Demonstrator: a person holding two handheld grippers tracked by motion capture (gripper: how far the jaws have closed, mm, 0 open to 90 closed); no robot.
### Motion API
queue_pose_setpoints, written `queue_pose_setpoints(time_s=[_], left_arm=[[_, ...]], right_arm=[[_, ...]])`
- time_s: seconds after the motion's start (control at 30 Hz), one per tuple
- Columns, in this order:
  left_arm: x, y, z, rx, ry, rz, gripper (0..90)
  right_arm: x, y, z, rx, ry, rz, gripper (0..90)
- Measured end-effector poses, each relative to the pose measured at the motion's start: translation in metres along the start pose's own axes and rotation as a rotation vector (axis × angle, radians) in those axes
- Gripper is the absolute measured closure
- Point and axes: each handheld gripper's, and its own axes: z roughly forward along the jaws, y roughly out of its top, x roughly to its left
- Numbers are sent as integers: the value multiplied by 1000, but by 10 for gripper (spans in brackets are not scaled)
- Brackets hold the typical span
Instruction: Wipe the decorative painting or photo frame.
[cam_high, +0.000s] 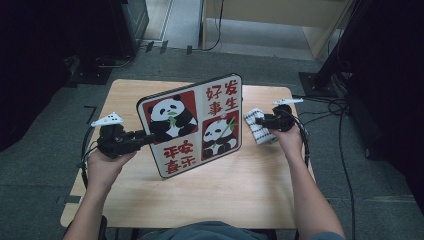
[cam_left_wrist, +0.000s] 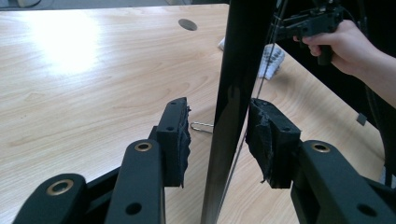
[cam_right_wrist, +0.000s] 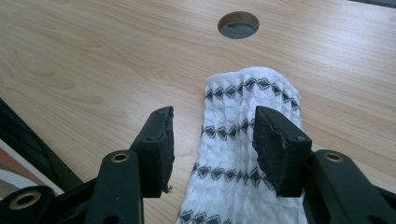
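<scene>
A picture board (cam_high: 190, 125) with two pandas and red characters stands tilted on the wooden table (cam_high: 225, 185). My left gripper (cam_high: 145, 137) reaches its left edge. In the left gripper view the board's black edge (cam_left_wrist: 233, 70) rises between my jaws; the left pad (cam_left_wrist: 180, 140) stands clear of it and the right pad is close against it. A wire foot (cam_left_wrist: 201, 126) shows at its base. My right gripper (cam_high: 260, 120) hovers open over a white cloth (cam_high: 257, 132) with black diamond stripes. The cloth (cam_right_wrist: 247, 98) lies flat under my jaws (cam_right_wrist: 212, 140), unheld.
A round cable hole (cam_right_wrist: 238, 24) sits in the tabletop just beyond the cloth. The other hand with its gripper (cam_left_wrist: 303, 23) shows behind the board. Cables run over the grey floor to the right of the table (cam_high: 325, 105).
</scene>
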Motion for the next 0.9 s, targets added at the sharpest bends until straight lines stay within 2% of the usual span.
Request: queue_pose_setpoints(time_s=[0.2,0.5,0.63,0.9], left_arm=[[3,-1,1,-4,8,-12,585],[7,-2,5,8,33,-11,577],[9,-2,8,10,47,-6,575],[15,-3,12,4,52,-24,574]], right_arm=[[5,-4,-9,8,3,-5,491],[18,-14,-25,-3,9,-45,488],[23,-19,-29,-2,17,-55,484],[30,-25,-34,5,22,-77,471]])
